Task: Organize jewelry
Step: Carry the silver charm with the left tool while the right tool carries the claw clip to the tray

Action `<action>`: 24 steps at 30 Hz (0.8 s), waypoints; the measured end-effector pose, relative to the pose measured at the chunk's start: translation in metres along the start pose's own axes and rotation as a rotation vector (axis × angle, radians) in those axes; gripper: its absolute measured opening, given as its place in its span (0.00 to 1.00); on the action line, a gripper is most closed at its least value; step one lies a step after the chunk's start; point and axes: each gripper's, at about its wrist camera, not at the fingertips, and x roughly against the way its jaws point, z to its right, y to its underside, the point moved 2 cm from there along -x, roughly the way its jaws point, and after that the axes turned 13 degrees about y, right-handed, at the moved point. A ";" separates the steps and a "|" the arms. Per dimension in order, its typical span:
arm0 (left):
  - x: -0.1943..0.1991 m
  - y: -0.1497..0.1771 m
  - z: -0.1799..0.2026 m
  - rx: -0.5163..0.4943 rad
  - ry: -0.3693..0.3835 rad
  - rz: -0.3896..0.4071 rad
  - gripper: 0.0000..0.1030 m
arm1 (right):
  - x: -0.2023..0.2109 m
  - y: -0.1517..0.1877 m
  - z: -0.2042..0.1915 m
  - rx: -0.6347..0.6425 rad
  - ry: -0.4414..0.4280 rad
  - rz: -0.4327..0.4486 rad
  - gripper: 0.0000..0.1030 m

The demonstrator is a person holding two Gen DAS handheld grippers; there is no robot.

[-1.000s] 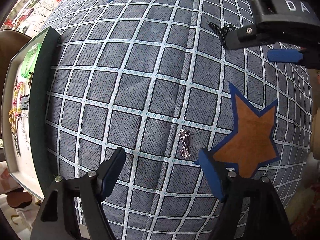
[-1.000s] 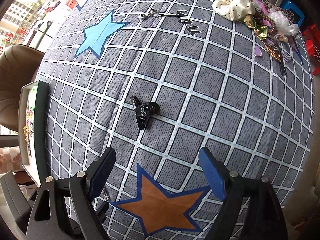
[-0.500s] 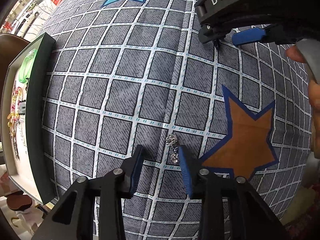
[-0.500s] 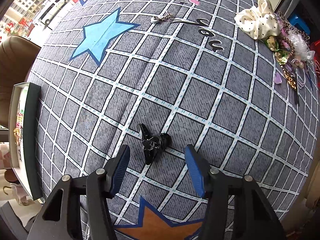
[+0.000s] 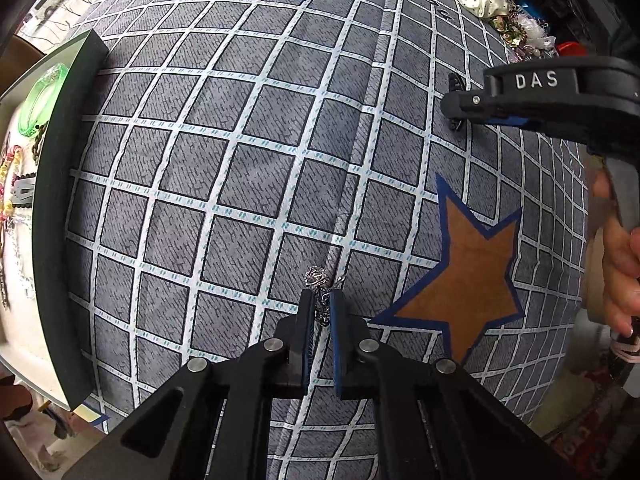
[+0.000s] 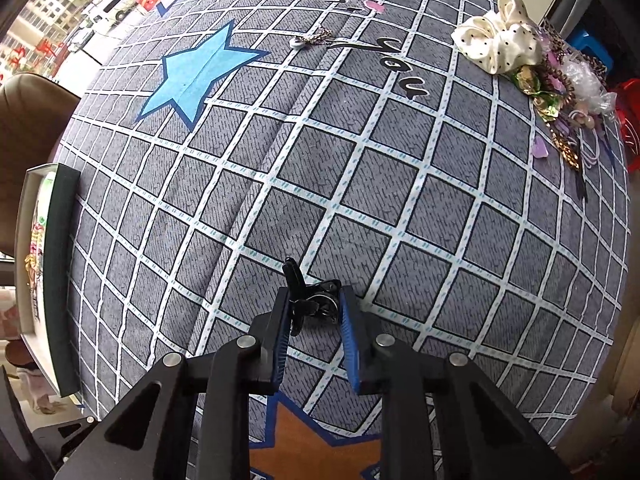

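Half the silver trinket (image 5: 318, 284) hides between jaws.

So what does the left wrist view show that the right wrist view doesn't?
Only the left view: the left claw shut on a small silver chain piece, plus the green bangle in the tray. Only the right view: the right claw gripping the black hair clip. Both show the grey checked cloth, blue star and cream scrunchie.

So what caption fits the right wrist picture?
Right tool closing on a black hair clip lying on the checked grey cloth.
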 end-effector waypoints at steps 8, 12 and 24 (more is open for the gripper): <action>0.018 0.000 0.002 -0.038 0.004 0.004 0.14 | 0.011 0.039 0.017 -0.042 -0.050 -0.034 0.25; 0.031 0.003 0.009 -0.062 -0.002 0.012 0.14 | 0.017 0.060 0.024 -0.057 -0.070 -0.051 0.25; 0.056 0.013 0.029 -0.188 -0.042 0.042 0.14 | 0.031 0.121 0.064 -0.114 -0.084 -0.084 0.25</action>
